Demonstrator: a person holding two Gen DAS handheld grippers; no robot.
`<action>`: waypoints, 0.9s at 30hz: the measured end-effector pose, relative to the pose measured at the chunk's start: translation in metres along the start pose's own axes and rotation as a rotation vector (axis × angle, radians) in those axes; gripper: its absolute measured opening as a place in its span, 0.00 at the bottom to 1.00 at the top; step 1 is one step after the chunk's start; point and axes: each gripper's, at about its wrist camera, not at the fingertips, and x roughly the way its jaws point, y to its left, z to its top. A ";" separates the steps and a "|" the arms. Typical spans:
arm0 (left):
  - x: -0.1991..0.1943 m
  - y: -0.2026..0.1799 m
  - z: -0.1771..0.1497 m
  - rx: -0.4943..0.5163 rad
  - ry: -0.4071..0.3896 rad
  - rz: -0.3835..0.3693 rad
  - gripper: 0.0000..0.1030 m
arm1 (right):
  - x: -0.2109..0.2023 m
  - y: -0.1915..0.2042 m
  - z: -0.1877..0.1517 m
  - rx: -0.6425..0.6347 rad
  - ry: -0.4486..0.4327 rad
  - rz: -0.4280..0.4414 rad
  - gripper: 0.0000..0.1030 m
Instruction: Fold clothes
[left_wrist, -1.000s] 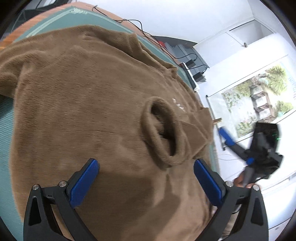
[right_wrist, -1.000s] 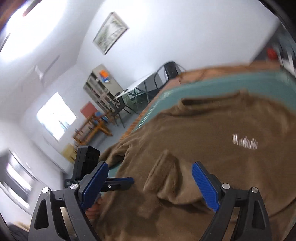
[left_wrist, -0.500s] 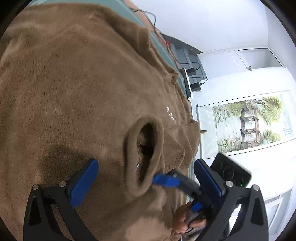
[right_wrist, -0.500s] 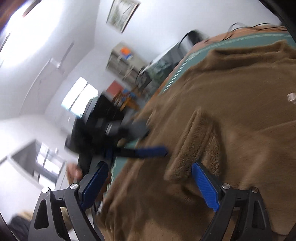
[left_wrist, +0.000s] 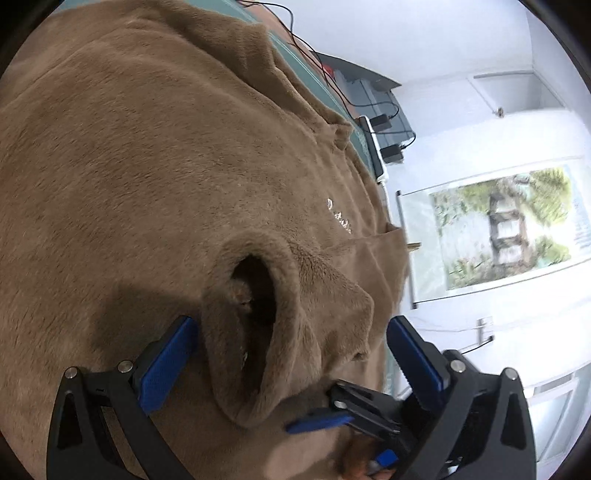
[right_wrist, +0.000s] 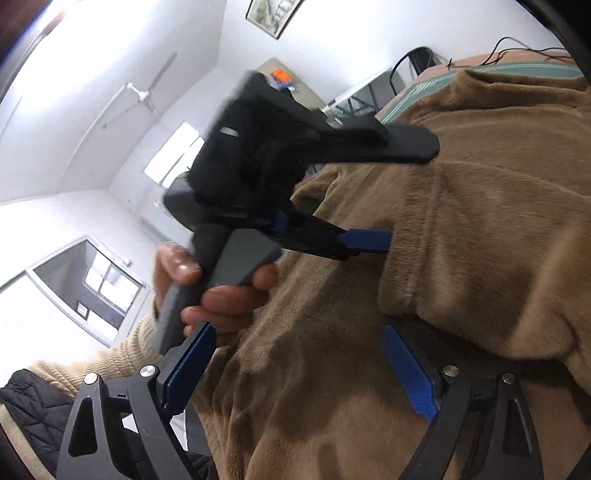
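Note:
A brown fleece sweater (left_wrist: 166, 177) lies spread on a teal-covered table and also fills the right wrist view (right_wrist: 461, 221). One sleeve is folded over the body, its open cuff (left_wrist: 258, 302) facing me. My left gripper (left_wrist: 291, 362) is open, its blue pads on either side of the cuff. My right gripper (right_wrist: 295, 369) is open, low over the fleece beside the folded sleeve. The right gripper's blue fingers (left_wrist: 317, 421) show at the lower right of the left wrist view. The left gripper, held by a hand, shows in the right wrist view (right_wrist: 369, 236).
The teal table cover (left_wrist: 354, 144) shows past the sweater's far edge, with black cables and chargers (left_wrist: 384, 122) beyond it. A landscape picture (left_wrist: 498, 225) hangs on the white wall. Chairs and shelves (right_wrist: 369, 88) stand across the room.
Both grippers have come down and closed in on the folded sleeve. The left gripper's jaws now straddle the cuff. The right gripper has slid in beneath the sleeve's edge.

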 end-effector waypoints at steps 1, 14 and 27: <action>0.003 -0.003 0.000 0.016 0.006 0.017 0.92 | -0.004 0.000 -0.001 0.002 -0.015 -0.004 0.91; -0.042 -0.056 0.032 0.204 -0.156 0.047 0.16 | -0.092 -0.006 -0.014 0.032 -0.180 -0.353 0.91; -0.111 -0.005 0.080 0.124 -0.341 0.173 0.16 | -0.167 -0.037 -0.012 -0.005 -0.221 -1.142 0.91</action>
